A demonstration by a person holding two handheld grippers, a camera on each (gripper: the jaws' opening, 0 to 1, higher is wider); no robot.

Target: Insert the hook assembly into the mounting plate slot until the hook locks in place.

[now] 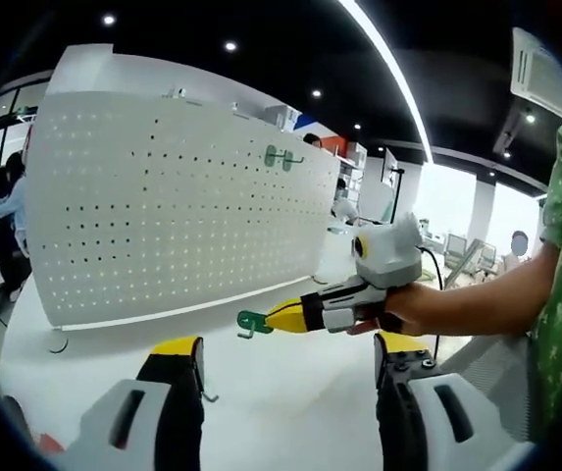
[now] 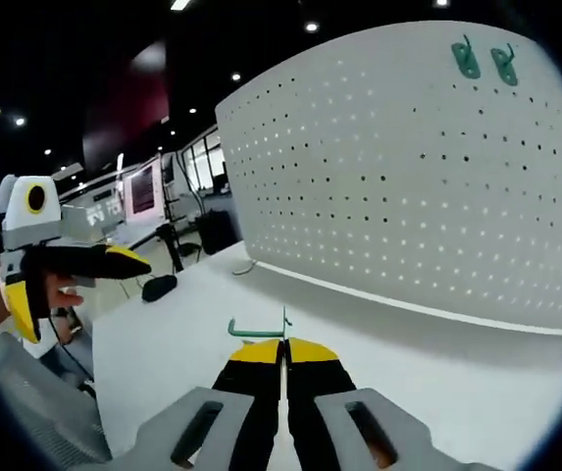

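A white pegboard (image 1: 178, 211) stands upright along the far edge of the white tabletop (image 1: 281, 392), with two green hooks (image 1: 282, 157) already hung near its upper right corner. In the left gripper view, the left gripper (image 1: 290, 368) hangs spread and empty above the tabletop's near edge. To its right, the right gripper (image 1: 279, 319) has its jaws pressed together, pinching a green hook (image 1: 254, 323) above the tabletop, short of the pegboard.
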